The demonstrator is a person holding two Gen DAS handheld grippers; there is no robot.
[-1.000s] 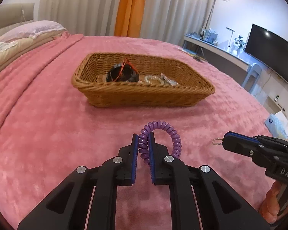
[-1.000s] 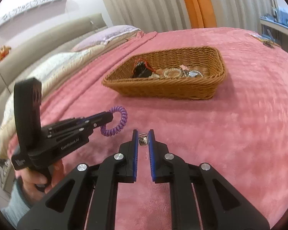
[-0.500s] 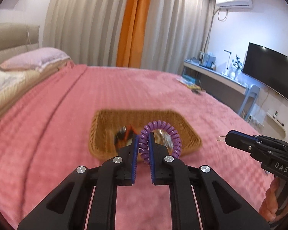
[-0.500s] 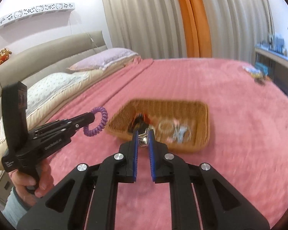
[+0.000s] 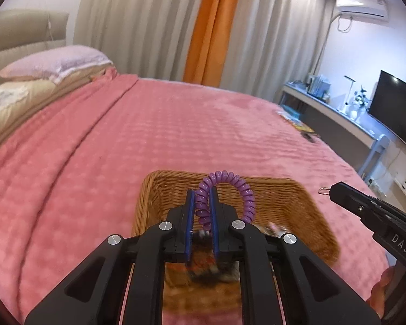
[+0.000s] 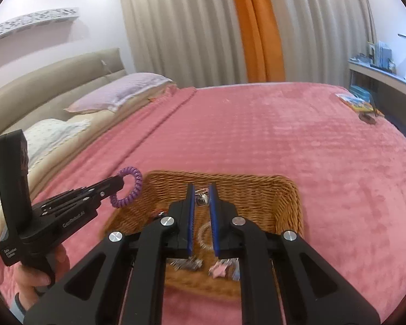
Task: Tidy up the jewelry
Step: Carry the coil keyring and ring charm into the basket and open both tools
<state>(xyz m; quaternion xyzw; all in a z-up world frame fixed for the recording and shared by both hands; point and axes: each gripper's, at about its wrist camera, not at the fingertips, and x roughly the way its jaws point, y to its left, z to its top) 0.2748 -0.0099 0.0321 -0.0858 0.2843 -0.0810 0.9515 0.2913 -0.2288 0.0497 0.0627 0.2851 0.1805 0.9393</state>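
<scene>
My left gripper (image 5: 202, 199) is shut on a purple spiral coil bracelet (image 5: 230, 187) and holds it above the wicker basket (image 5: 297, 197). My right gripper (image 6: 202, 193) is shut on a small silver metal earring (image 6: 201, 200), also above the wicker basket (image 6: 257, 189). From the right wrist view the left gripper (image 6: 119, 182) sits over the basket's left edge with the purple bracelet (image 6: 127, 189) hanging from it. From the left wrist view the right gripper (image 5: 335, 189) shows at the right with the earring's wire loop (image 5: 324, 190) sticking out. Blurred jewelry (image 6: 200, 235) lies in the basket.
The basket rests on a pink bedspread (image 5: 149, 140). Pillows (image 5: 54, 61) and a headboard lie at the left. A desk with a monitor (image 5: 392, 108) stands right of the bed. A booklet (image 6: 354, 103) lies on the far right edge of the bed.
Both grippers have lifted off the bedspread with their items and moved forward; they are now over the basket, which fills the lower part of both views.
</scene>
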